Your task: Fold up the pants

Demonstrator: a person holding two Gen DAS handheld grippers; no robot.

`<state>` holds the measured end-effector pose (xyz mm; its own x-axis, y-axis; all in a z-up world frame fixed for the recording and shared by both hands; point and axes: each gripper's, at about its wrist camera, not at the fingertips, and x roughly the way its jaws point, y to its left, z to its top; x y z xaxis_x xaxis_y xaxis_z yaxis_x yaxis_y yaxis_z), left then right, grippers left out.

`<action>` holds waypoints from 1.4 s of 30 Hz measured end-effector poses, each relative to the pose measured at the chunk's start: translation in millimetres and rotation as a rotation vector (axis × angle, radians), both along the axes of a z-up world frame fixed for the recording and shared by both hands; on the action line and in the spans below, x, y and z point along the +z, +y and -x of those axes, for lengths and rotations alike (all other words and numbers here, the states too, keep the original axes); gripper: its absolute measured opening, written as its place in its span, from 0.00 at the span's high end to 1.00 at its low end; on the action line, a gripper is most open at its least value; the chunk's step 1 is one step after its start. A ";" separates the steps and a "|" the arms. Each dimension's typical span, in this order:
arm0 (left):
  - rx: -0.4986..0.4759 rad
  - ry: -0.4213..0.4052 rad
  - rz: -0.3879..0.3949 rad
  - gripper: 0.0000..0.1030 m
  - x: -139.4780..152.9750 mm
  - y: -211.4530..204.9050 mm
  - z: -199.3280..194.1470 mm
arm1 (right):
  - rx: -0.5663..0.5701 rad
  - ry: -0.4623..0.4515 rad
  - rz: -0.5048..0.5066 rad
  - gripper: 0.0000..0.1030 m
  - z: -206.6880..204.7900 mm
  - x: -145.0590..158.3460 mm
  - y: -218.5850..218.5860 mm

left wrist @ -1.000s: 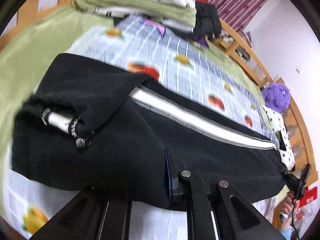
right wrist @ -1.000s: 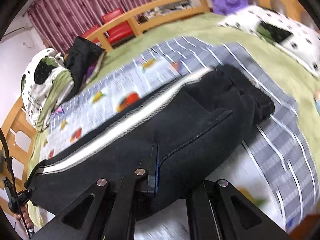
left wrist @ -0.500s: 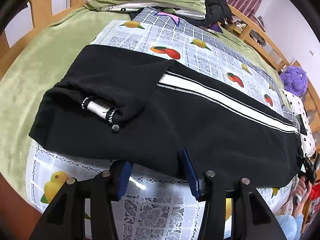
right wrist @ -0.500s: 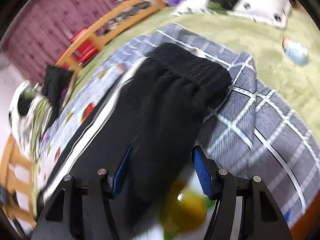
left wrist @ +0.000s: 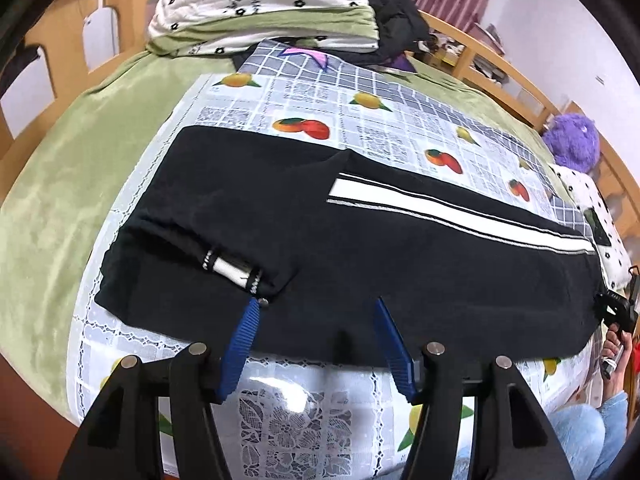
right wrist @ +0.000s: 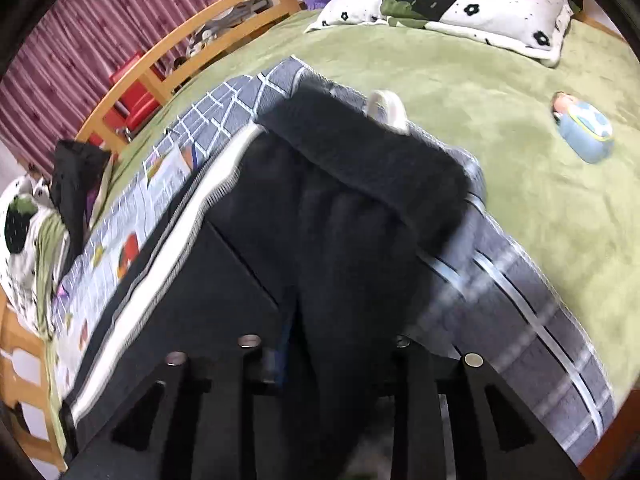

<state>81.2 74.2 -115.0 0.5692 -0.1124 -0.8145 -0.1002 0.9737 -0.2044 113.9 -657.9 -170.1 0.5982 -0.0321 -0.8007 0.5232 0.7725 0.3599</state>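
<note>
One pair of black pants (left wrist: 320, 248) lay on the patterned cloth (left wrist: 360, 128) over the bed (left wrist: 60, 184), its long axis running crosswise ahead of both grippers. The left gripper (left wrist: 316, 336) hung at the near edge, its jaws apart after opening, nothing between them. The right gripper (right wrist: 340, 360), nearer the waistband end, had been closing with black cloth between its jaws; blur hid whether they pinched. One pillow (right wrist: 448, 4) lay well apart.
</note>
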 end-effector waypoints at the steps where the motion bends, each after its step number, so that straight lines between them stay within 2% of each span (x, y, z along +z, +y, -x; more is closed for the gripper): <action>1: -0.001 -0.007 -0.005 0.44 1.2 0.5 1.4 | -0.008 -0.004 0.025 0.70 9.8 4.0 1.3; 2: 0.004 -0.018 -0.019 0.44 2.7 1.7 2.3 | -0.022 -0.010 0.064 0.70 23.2 13.5 6.8; 5: 0.055 -0.029 -0.102 0.41 0.3 8.6 -4.7 | -0.015 -0.010 0.098 0.70 48.8 32.4 21.5; 7: 0.057 -0.034 -0.092 0.41 -5.7 12.4 -12.8 | -0.001 -0.010 0.114 0.70 60.9 45.8 37.4; 10: 0.055 0.031 -0.120 0.42 -24.9 9.5 -31.4 | 0.022 -0.013 0.140 0.70 61.6 66.2 58.6; 11: 0.055 0.068 -0.157 0.60 -33.4 8.3 -39.2 | 0.032 -0.016 0.150 0.70 65.5 71.0 71.2; 12: 0.070 0.083 -0.191 0.73 -38.4 10.0 -44.3 | 0.044 -0.019 0.160 0.70 68.1 77.0 83.9; 13: 0.075 0.066 -0.164 0.87 -39.2 16.8 -49.3 | 0.056 -0.020 0.165 0.70 69.6 80.6 92.9; 15: 0.102 0.019 -0.104 0.89 -30.4 31.7 -58.0 | 0.089 -0.014 0.182 0.70 69.9 88.2 114.8; 16: 0.119 -0.011 -0.099 0.89 -21.5 41.5 -65.8 | 0.106 -0.009 0.195 0.70 67.9 91.3 126.9; 19: 0.154 -0.084 -0.161 0.89 3.0 57.7 -84.4 | 0.146 -0.001 0.223 0.70 57.6 94.3 153.4; 22: 0.169 -0.102 -0.178 0.80 18.4 76.5 -103.2 | 0.192 0.010 0.230 0.70 41.4 93.8 179.7; 24: 0.200 -0.080 -0.226 0.62 21.5 86.2 -110.3 | 0.227 0.015 0.235 0.70 28.7 92.7 197.7; 25: 0.208 -0.076 -0.237 0.44 21.9 90.6 -111.1 | 0.249 0.014 0.241 0.70 21.2 92.3 207.7; 26: 0.212 -0.083 -0.235 0.34 22.9 95.5 -108.4 | 0.265 0.015 0.246 0.70 16.0 92.0 215.4; 28: 0.204 -0.113 -0.191 0.34 23.8 105.2 -98.6 | 0.310 0.014 0.259 0.69 2.5 89.9 233.1; 31: 0.185 -0.105 -0.131 0.34 17.2 112.4 -92.2 | 0.395 0.015 0.292 0.68 -22.9 86.0 260.9; 34: 0.175 -0.099 -0.100 0.34 8.1 117.8 -92.0 | 0.489 0.023 0.337 0.59 -53.1 78.6 286.5; 42: 0.176 -0.057 -0.036 0.34 -13.6 125.4 -124.9 | 0.705 0.015 0.419 0.57 -126.2 54.7 324.3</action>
